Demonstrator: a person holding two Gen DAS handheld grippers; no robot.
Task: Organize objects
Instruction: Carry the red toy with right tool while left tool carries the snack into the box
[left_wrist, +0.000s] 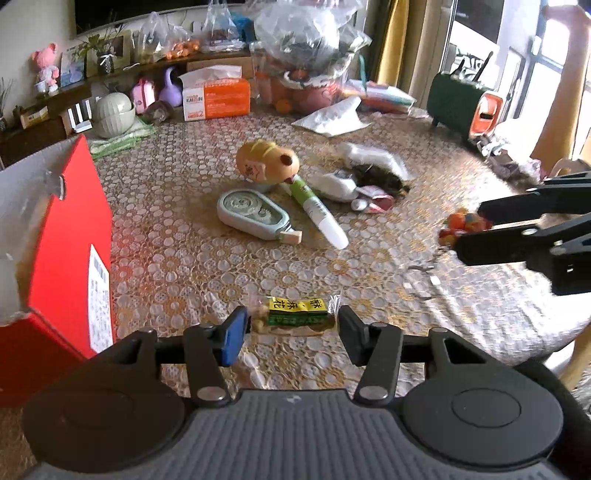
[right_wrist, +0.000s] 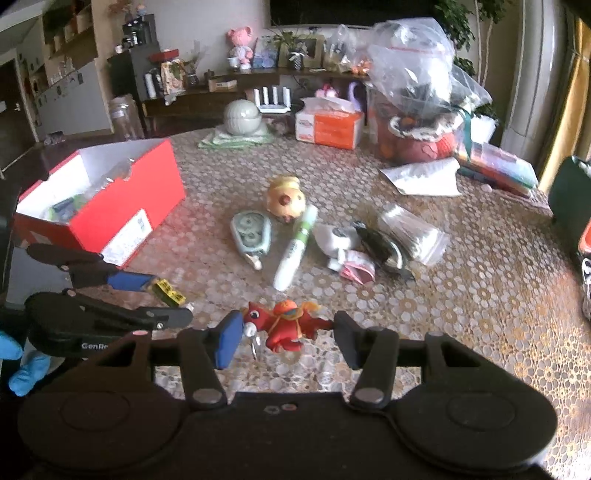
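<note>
My left gripper (left_wrist: 291, 332) is open, its jaws either side of a yellow-green snack packet (left_wrist: 297, 314) lying on the table; the packet also shows in the right wrist view (right_wrist: 168, 291). My right gripper (right_wrist: 286, 338) is open around a red toy horse keychain (right_wrist: 286, 325), which also shows in the left wrist view (left_wrist: 463, 225). Whether either gripper touches its object I cannot tell. A red shoebox (right_wrist: 110, 206) stands open at the left with a few items inside. In the middle lie a hamster toy (right_wrist: 286, 199), a correction tape (right_wrist: 251, 232) and a green-white tube (right_wrist: 295, 247).
White pouch, pink wrapper, dark object and clear bag (right_wrist: 410, 232) lie right of the tube. At the back stand a tissue box (right_wrist: 328, 127), a lidded bowl (right_wrist: 242, 116) and plastic bags (right_wrist: 417, 103). A green case (left_wrist: 458, 101) sits far right. The table edge is near right.
</note>
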